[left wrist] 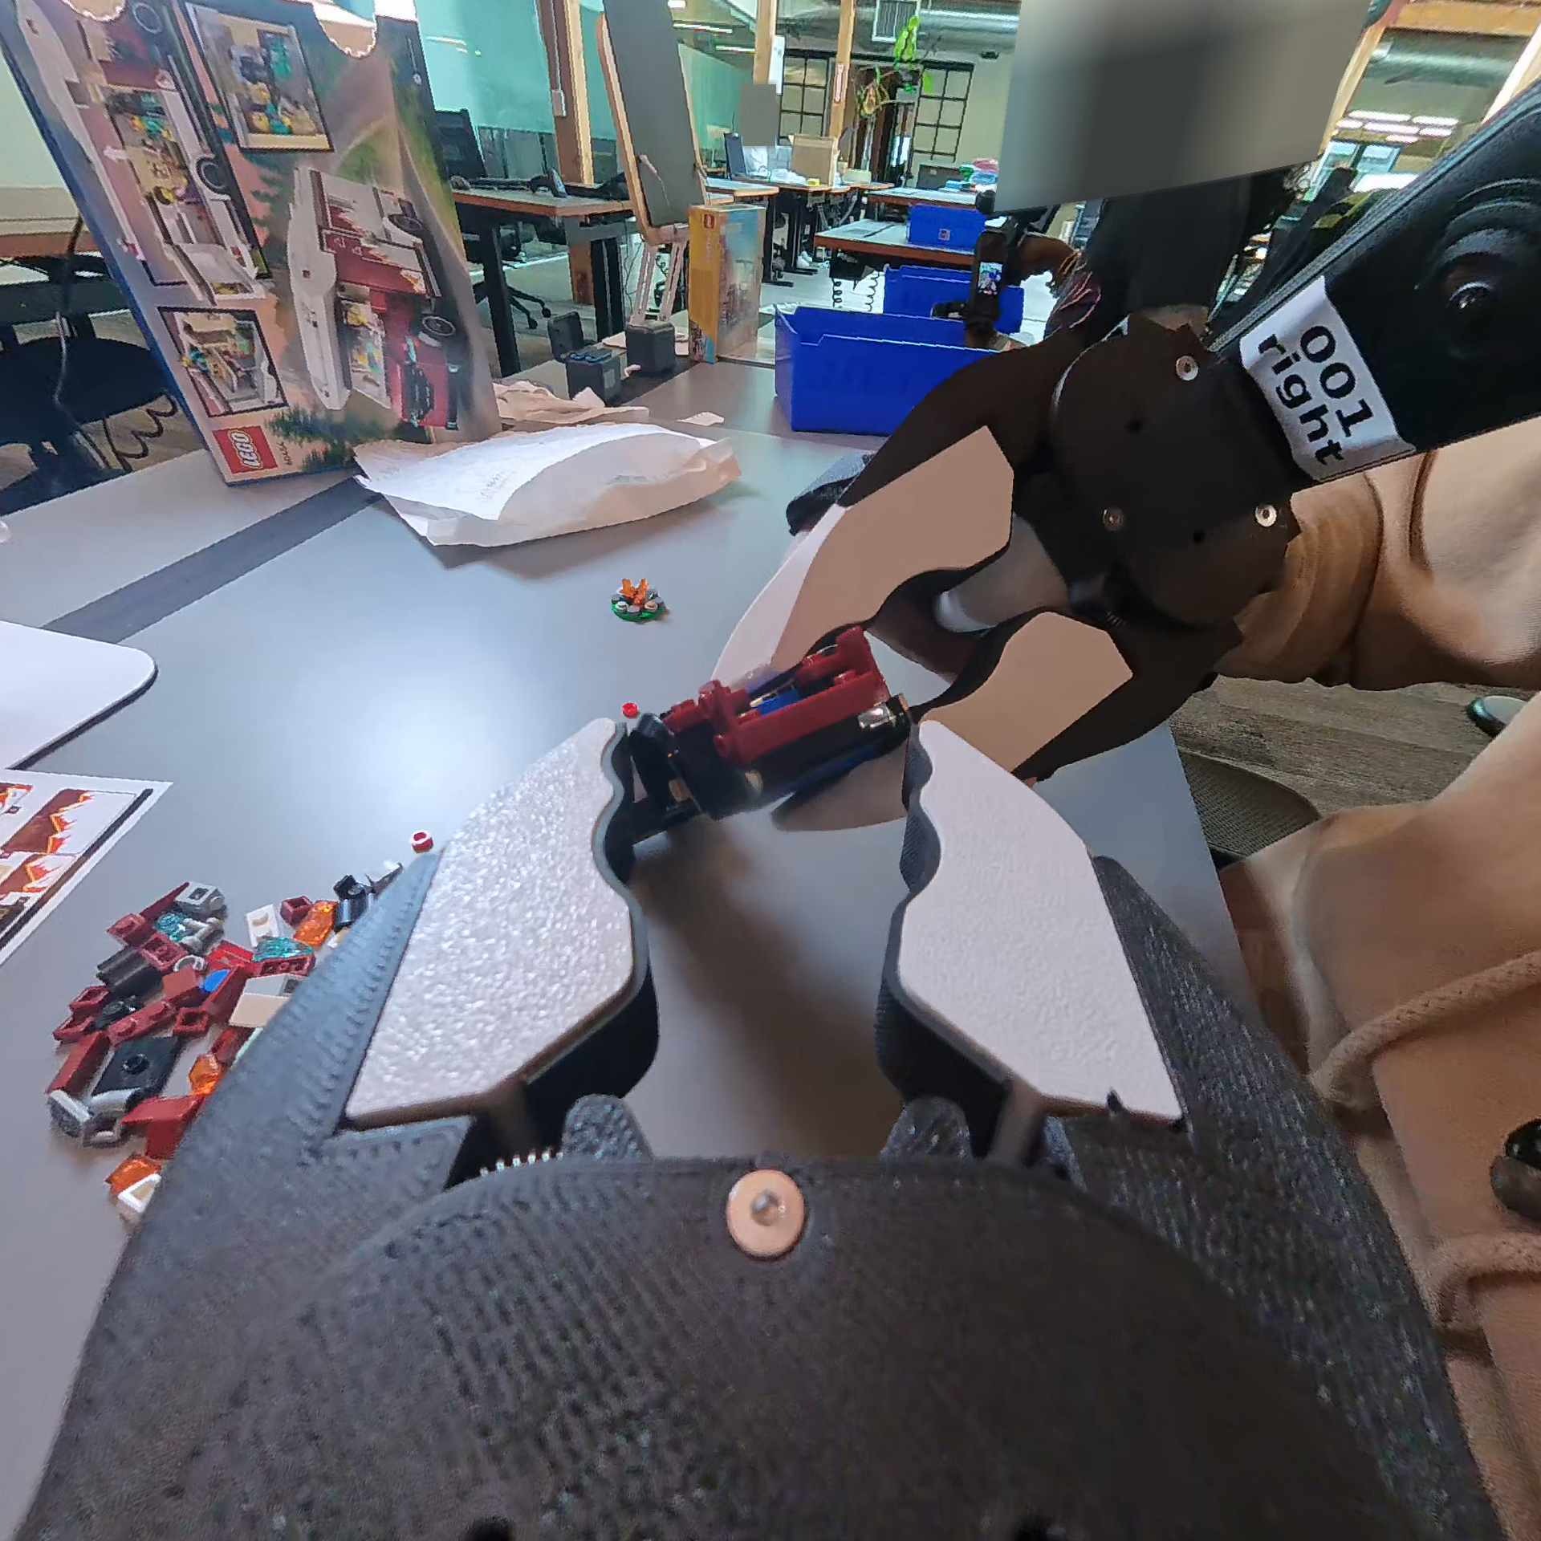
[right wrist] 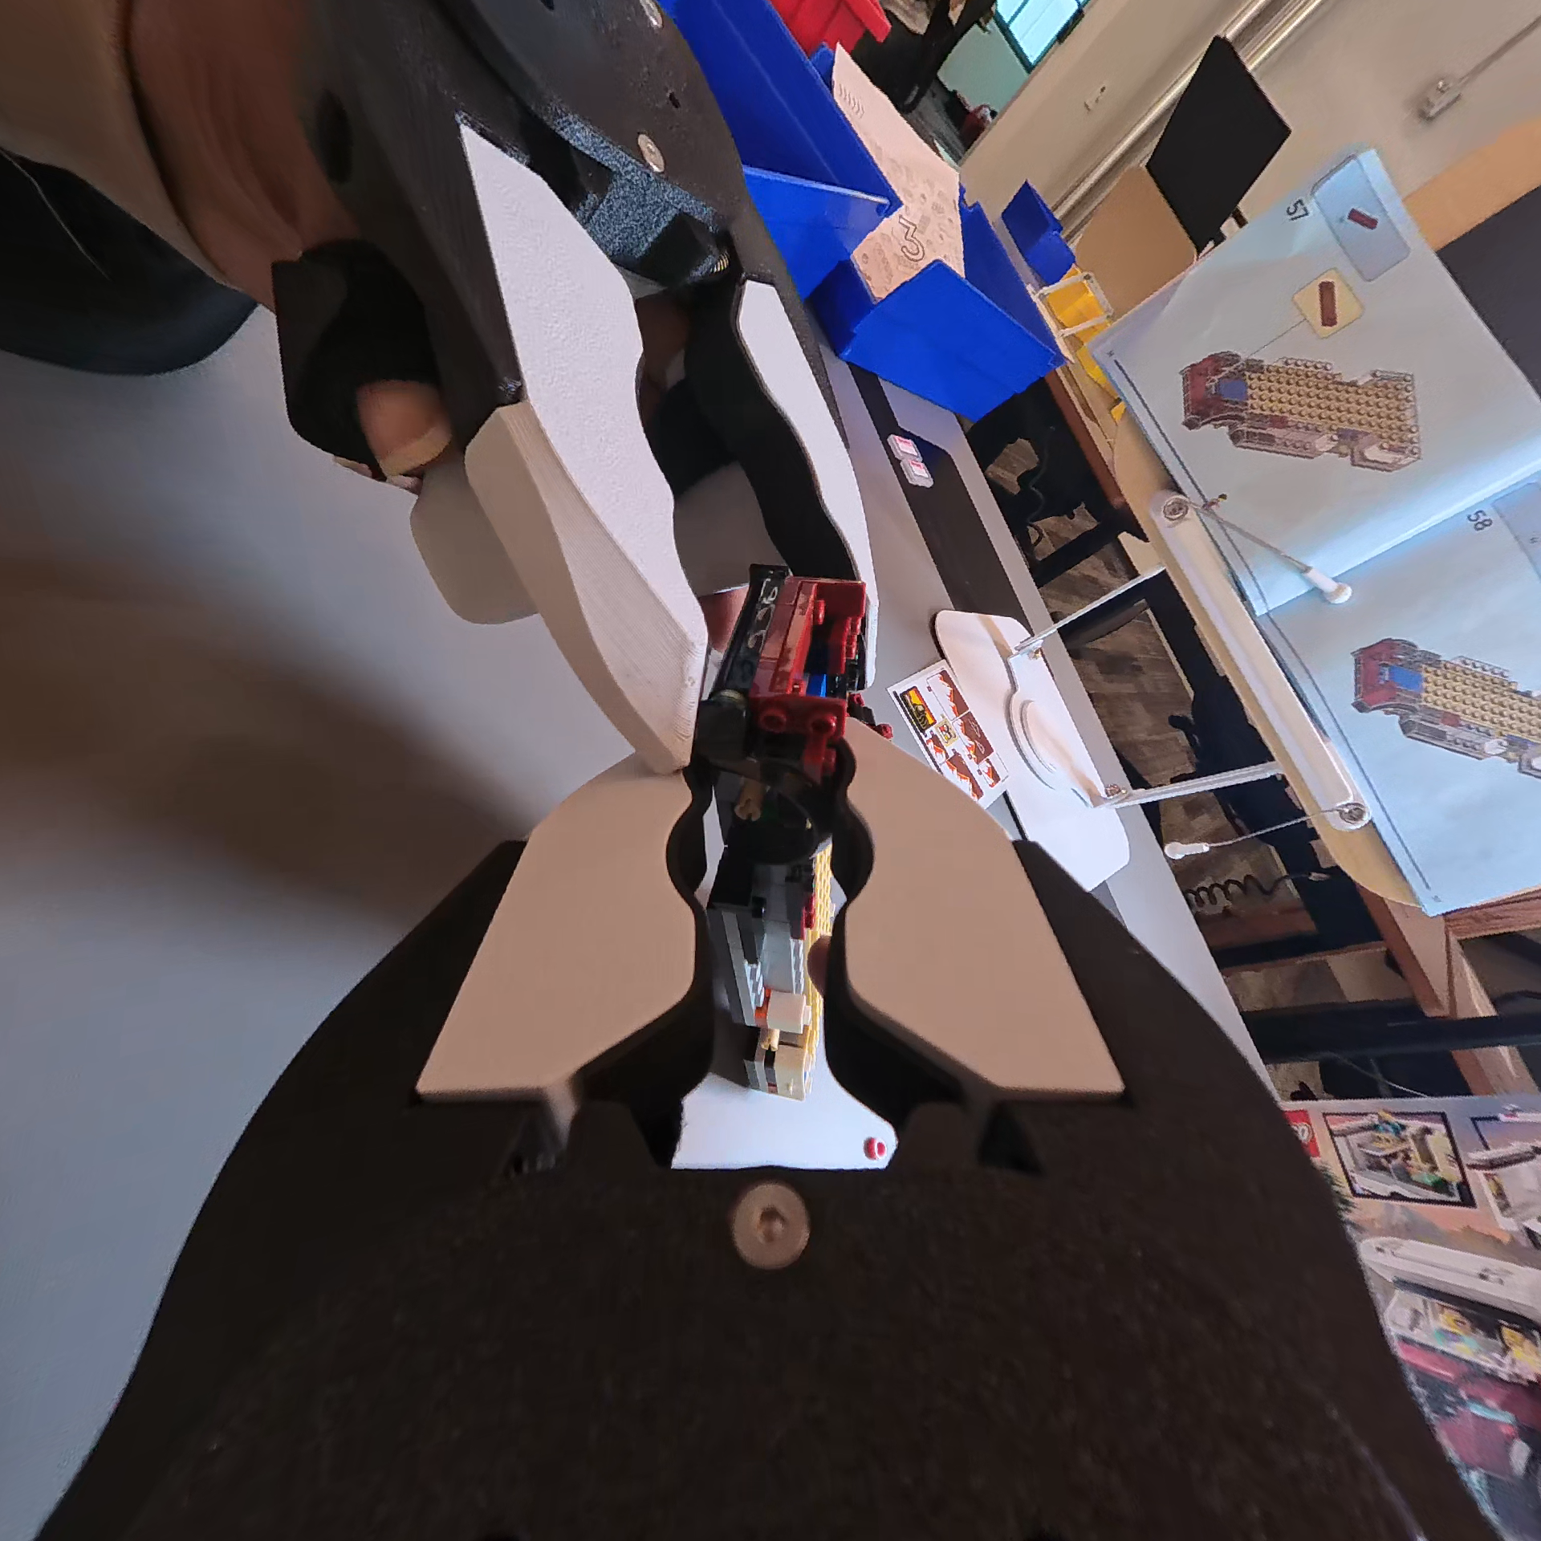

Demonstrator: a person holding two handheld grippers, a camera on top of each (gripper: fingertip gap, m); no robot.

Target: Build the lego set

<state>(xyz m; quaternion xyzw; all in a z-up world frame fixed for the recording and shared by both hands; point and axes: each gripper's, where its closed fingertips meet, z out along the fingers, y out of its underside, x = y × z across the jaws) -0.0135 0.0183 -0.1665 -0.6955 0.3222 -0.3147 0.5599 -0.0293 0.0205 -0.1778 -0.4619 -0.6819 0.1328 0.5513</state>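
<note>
1. My right jaws (right wrist: 771,780) are clamped on a partly built toy-brick vehicle, dark red and black at the front with grey and tan bricks behind (right wrist: 780,934). Both pads press its sides; it runs lengthwise between my right fingers, with its dark red end sticking out past the tips.
2. In the left wrist view, that dark red end (left wrist: 784,717) sits just above the grey surface (left wrist: 333,667), tilted, with the right jaws (left wrist: 901,692) closed on it from the far side.
3. My left jaws (left wrist: 763,750) are spread wide. The vehicle's front lies between the tips. The left finger (left wrist: 534,834) is at its black nose; contact cannot be told. The right finger (left wrist: 1001,850) stands clear of it.
4. A pile of loose small bricks, dark red, black, white and clear orange (left wrist: 167,984), lies on the surface left of my left jaws. Two tiny red round studs (left wrist: 421,840) lie near the left finger.
5. A small green round plate with orange pieces (left wrist: 638,602) sits farther off, well apart.
6. A white crumpled paper bag (left wrist: 550,479) and a printed cardboard set box (left wrist: 275,225) stand beyond.
7. A sticker sheet (right wrist: 951,742) lies flat beside an open instruction booklet on a clear stand (right wrist: 1334,500).
</note>
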